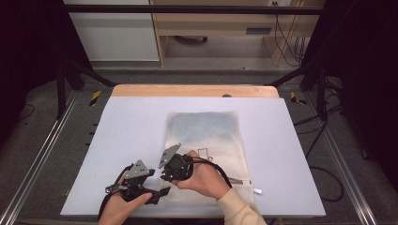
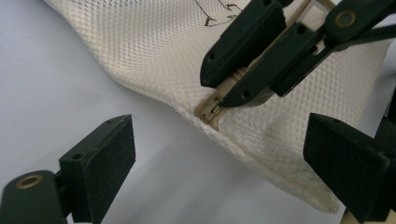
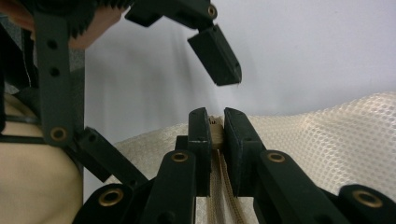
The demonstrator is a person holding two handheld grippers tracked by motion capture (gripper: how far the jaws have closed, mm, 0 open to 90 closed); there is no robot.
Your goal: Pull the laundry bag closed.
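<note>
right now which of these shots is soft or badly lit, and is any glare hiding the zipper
High view: dim and grainy, dark at the sides, mesh bag evenly lit. Left gripper view: its own near pads blur, zipper end sharp, no glare. Right gripper view: right gripper silhouetted, mesh soft behind.

No legible text, label or number on the mesh bag (image 1: pixel 206 136).

The right claw (image 3: pixel 215 133) is clamped on the beige zipper slider (image 3: pixel 215 135) at the edge of a cream mesh bag (image 3: pixel 327 135). Beyond and above it, the left claw (image 3: pixel 140 93) stands open over the white bench (image 3: pixel 303 51).
</note>
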